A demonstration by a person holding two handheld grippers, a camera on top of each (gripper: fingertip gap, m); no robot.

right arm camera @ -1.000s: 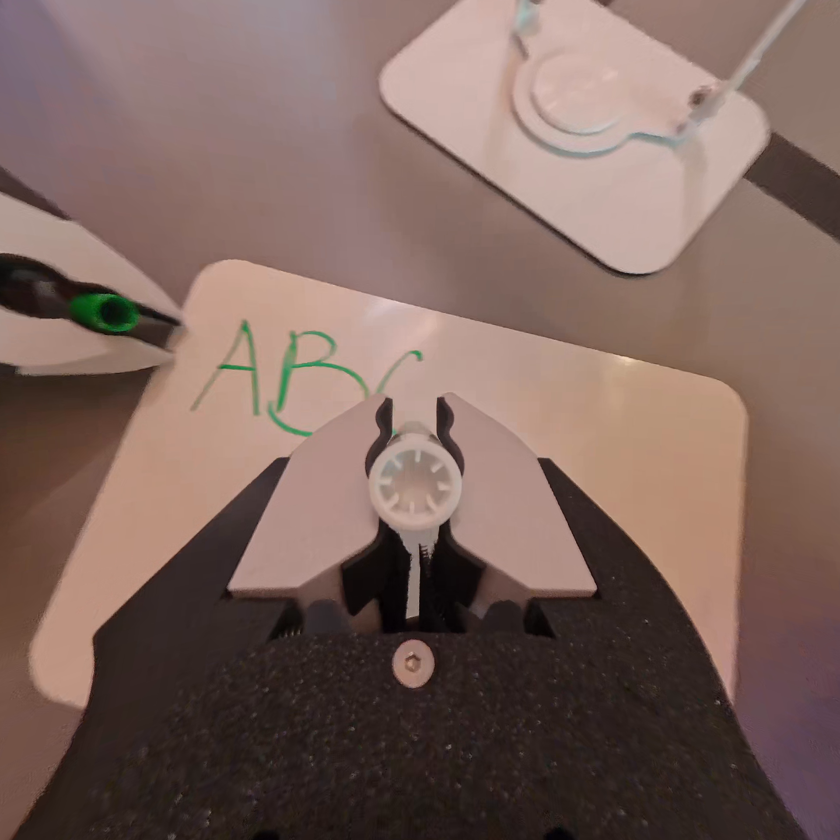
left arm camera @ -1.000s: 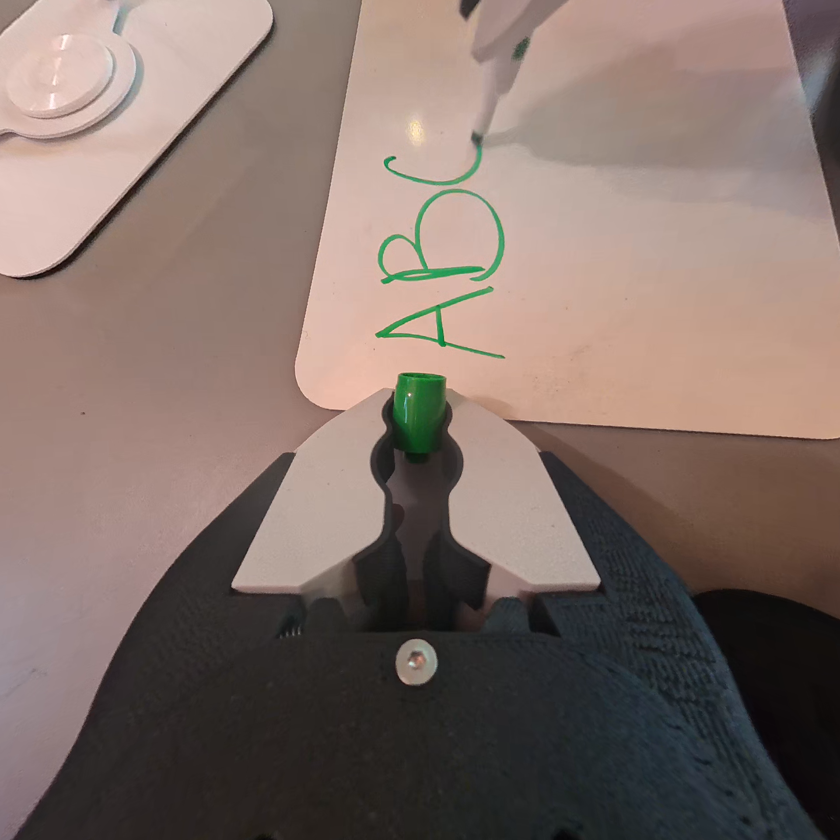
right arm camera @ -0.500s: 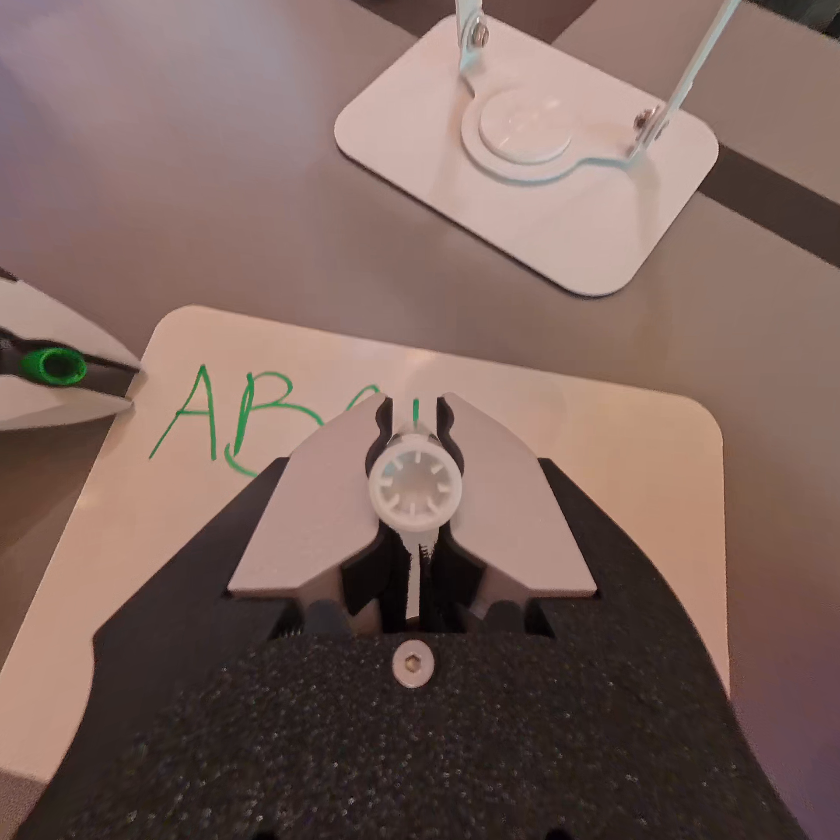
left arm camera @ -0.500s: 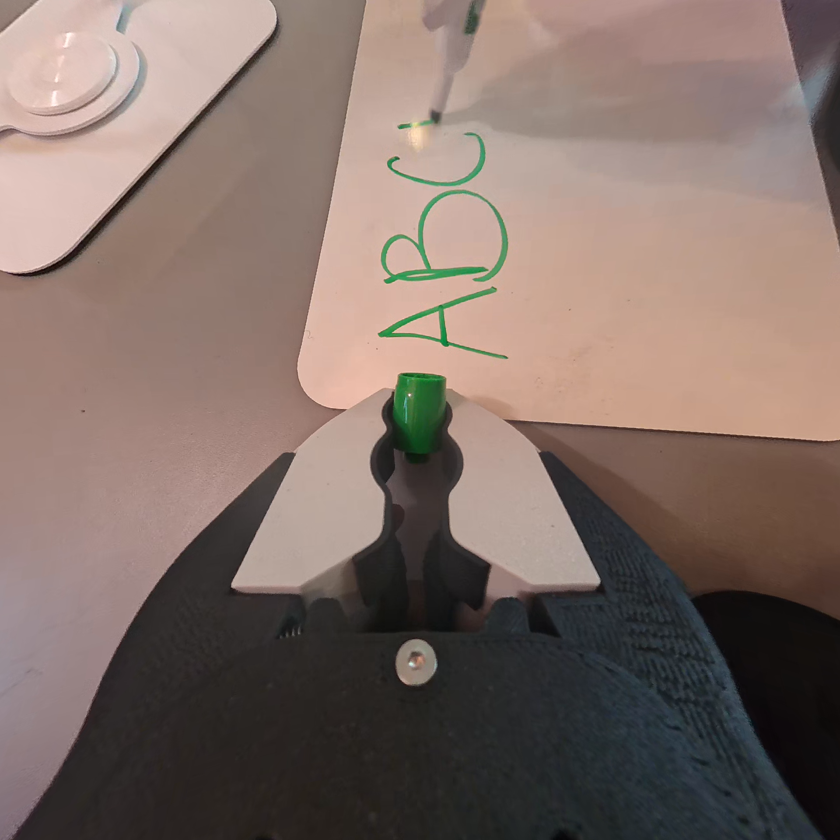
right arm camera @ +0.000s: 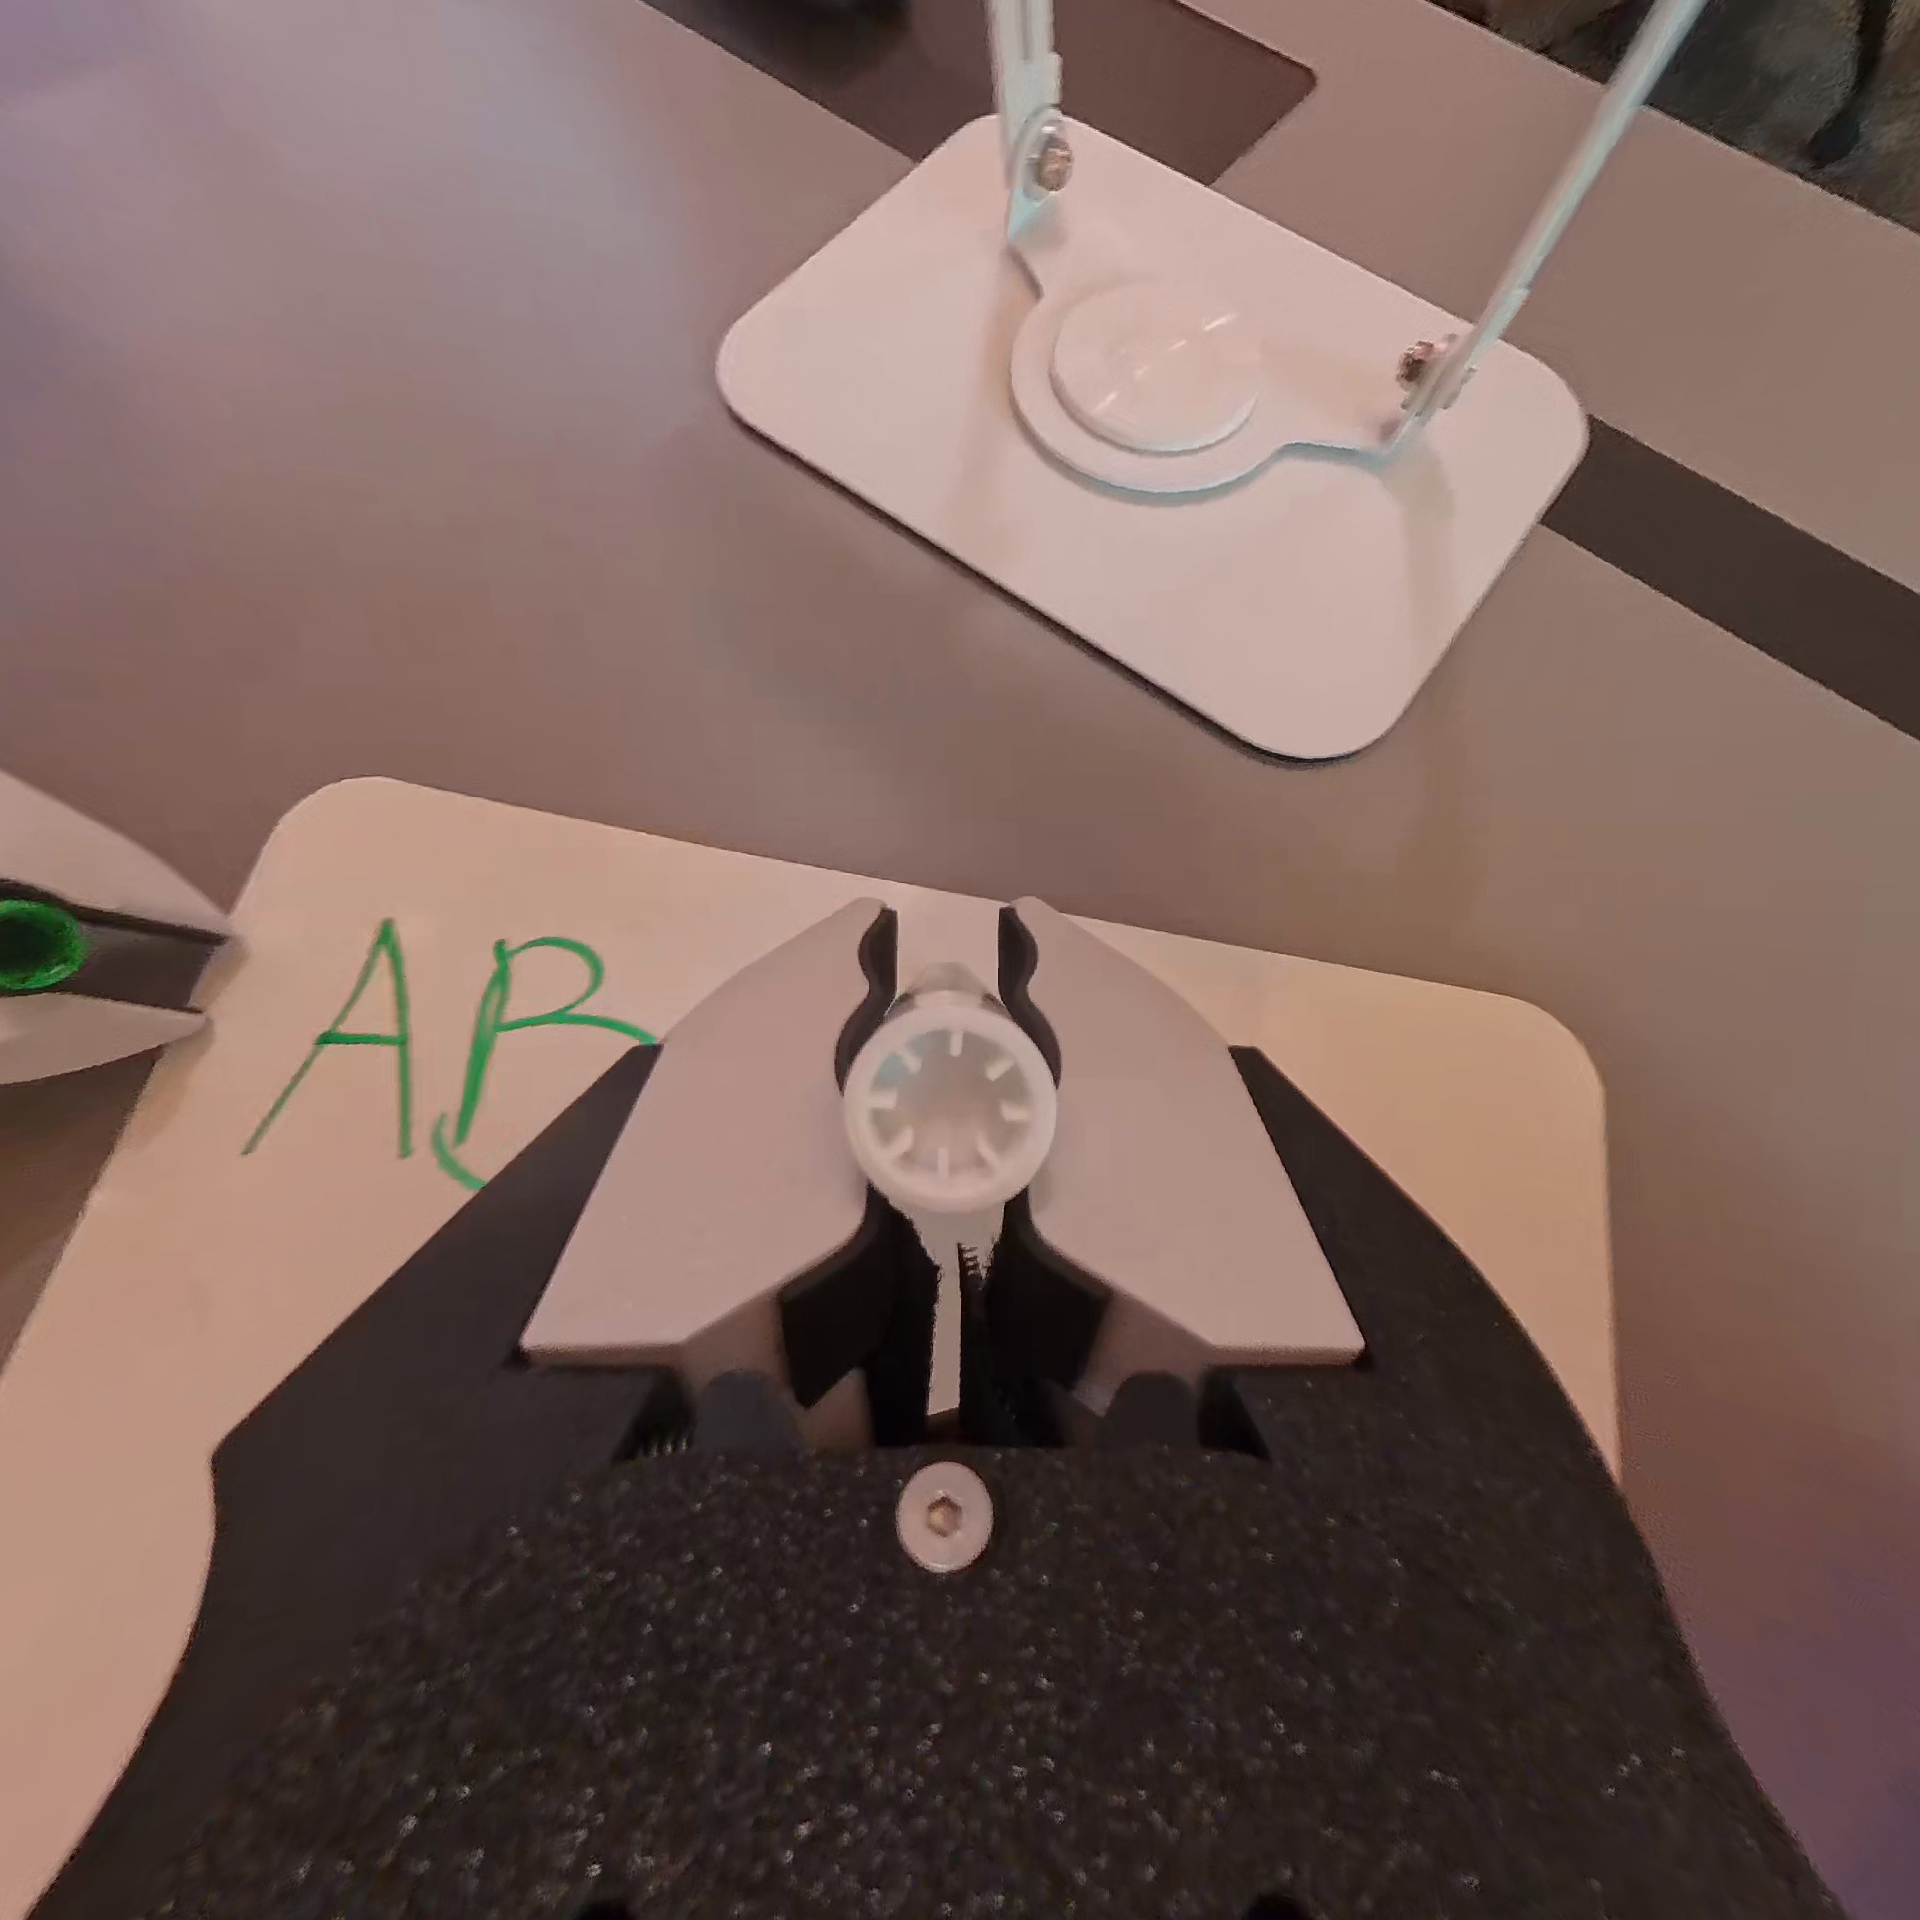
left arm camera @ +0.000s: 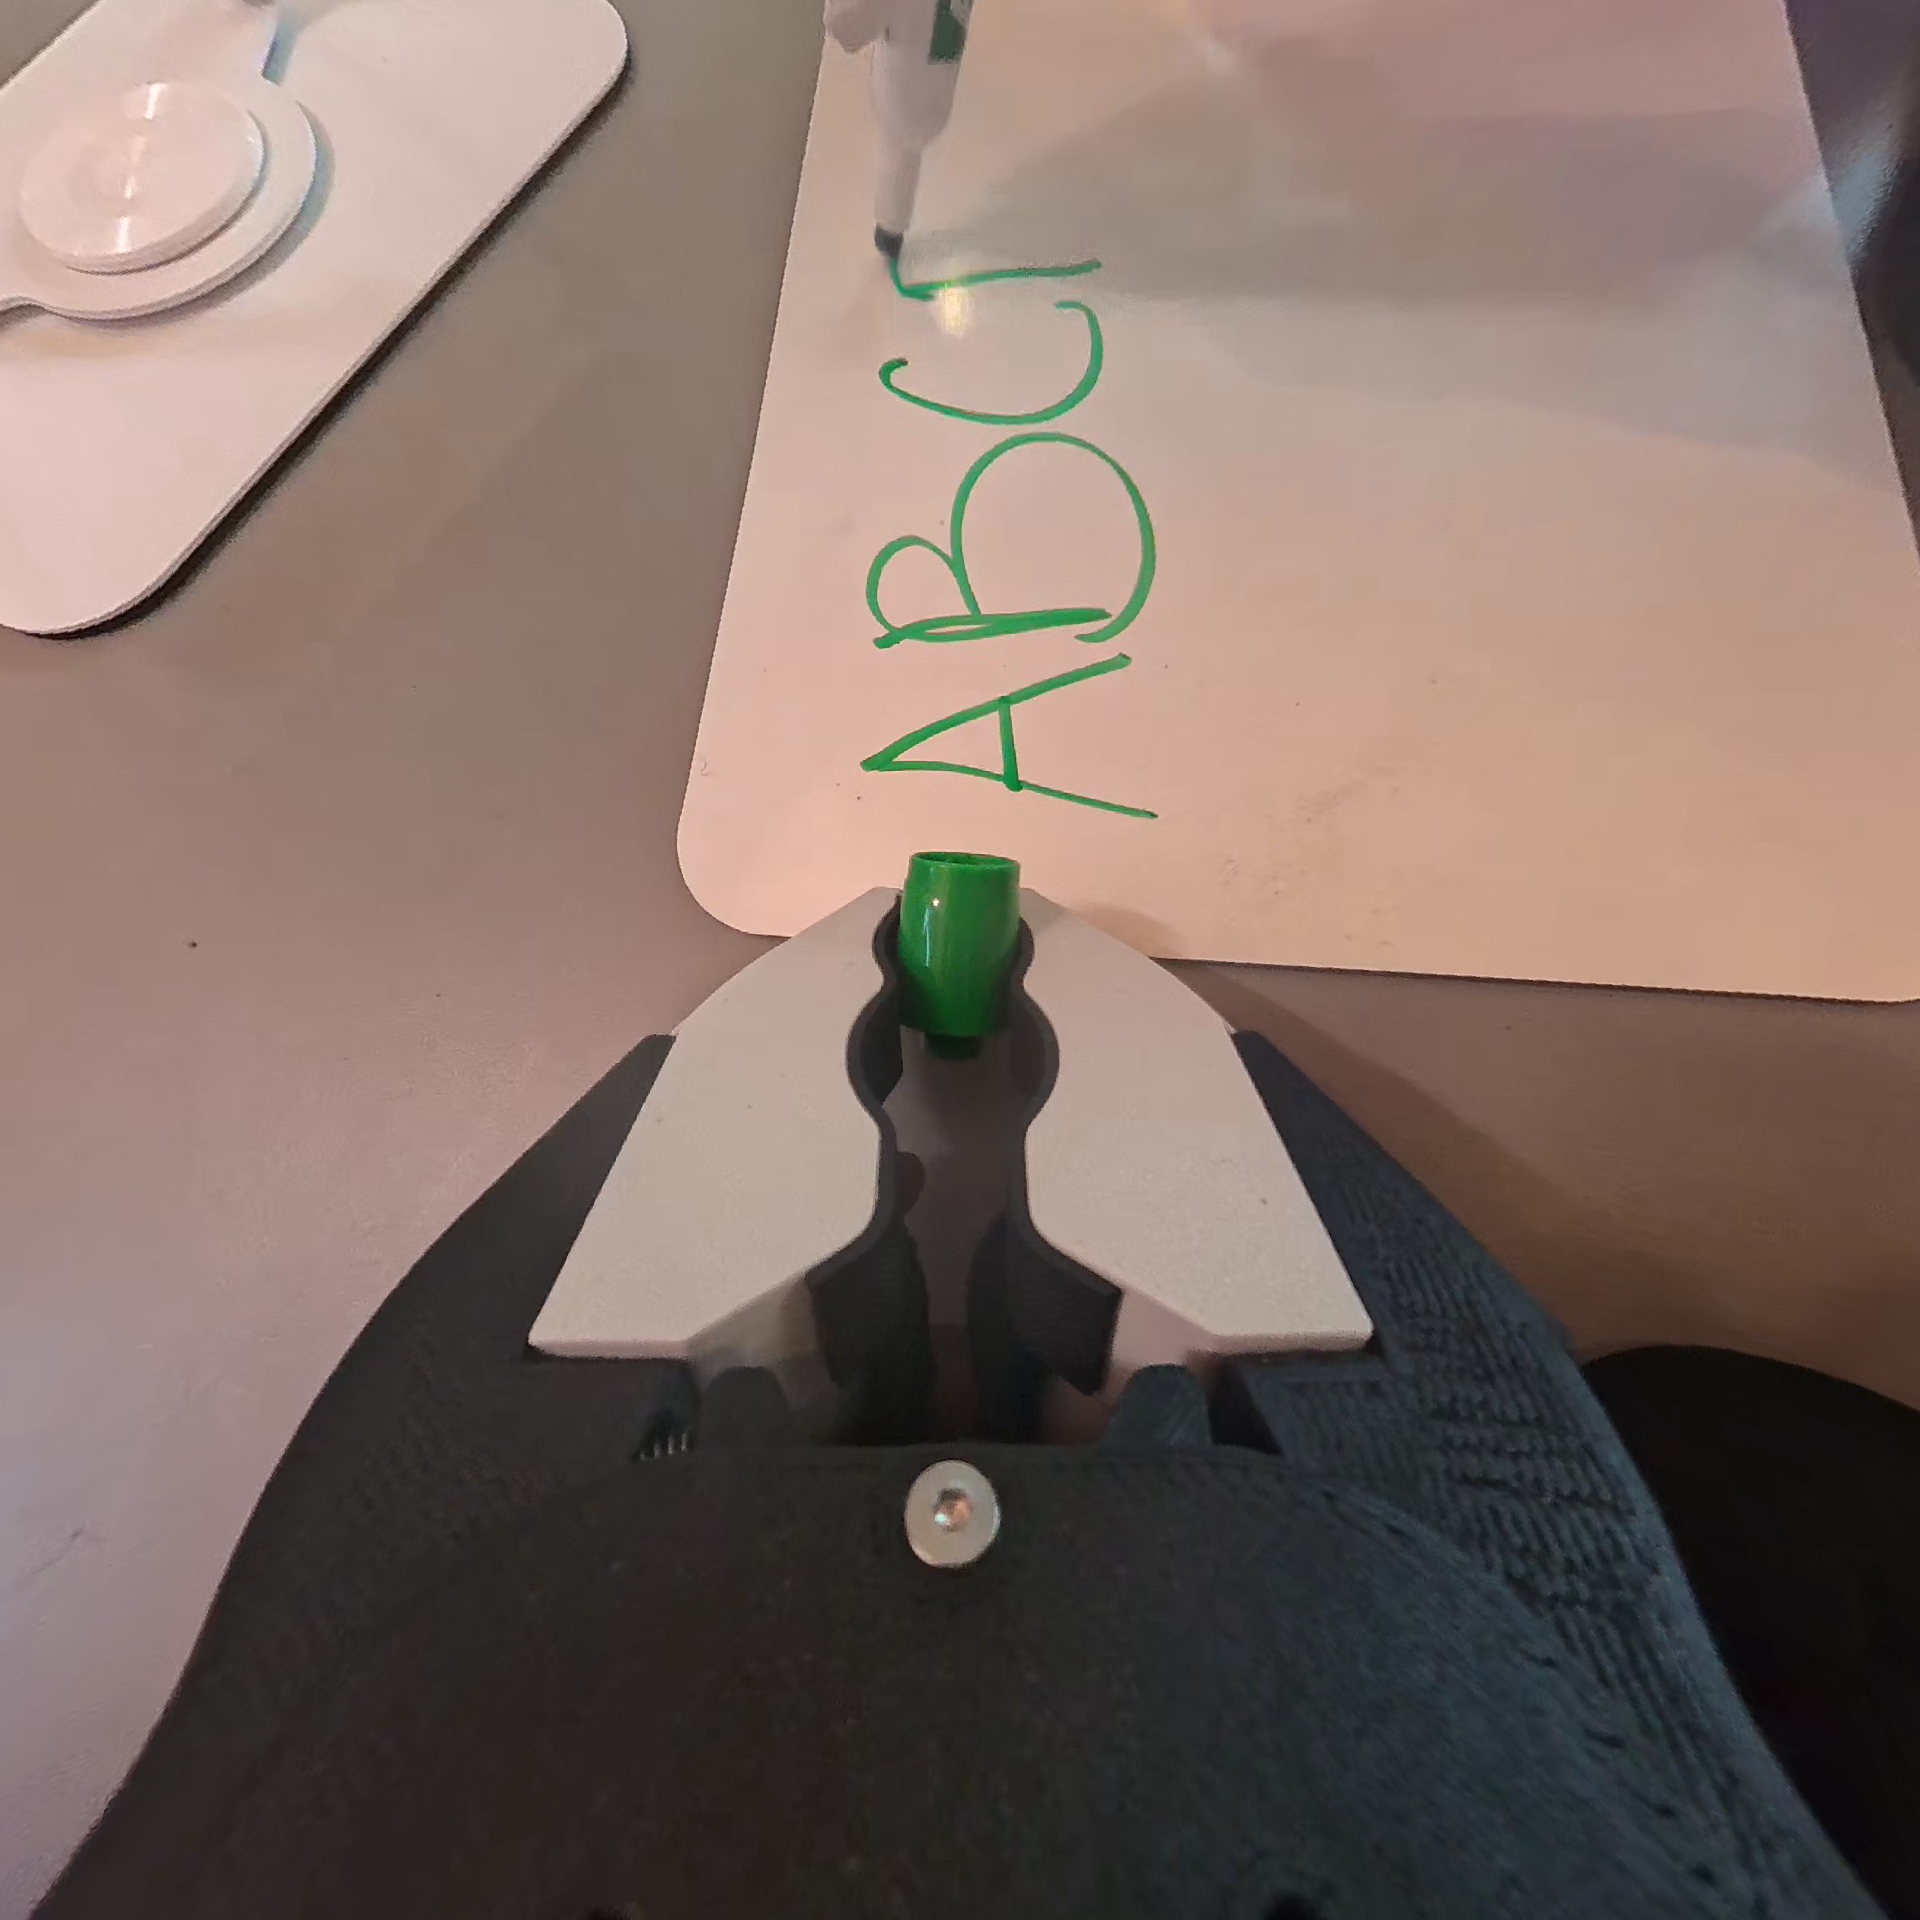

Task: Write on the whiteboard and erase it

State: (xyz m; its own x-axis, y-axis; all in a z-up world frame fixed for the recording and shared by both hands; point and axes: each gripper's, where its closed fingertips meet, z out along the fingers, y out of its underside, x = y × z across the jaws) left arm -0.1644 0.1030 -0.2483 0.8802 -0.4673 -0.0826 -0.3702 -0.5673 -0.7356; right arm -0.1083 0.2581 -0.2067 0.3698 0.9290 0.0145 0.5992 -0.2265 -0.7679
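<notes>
Marker moved on — new stroke.

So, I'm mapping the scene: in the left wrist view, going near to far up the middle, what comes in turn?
Left gripper → green cap → whiteboard with green writing → marker.

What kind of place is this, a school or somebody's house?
I can't tell for sure. It looks like a desk or work table, indoors: a small whiteboard lies flat on it, and a white metal stand sits beside that.
</notes>
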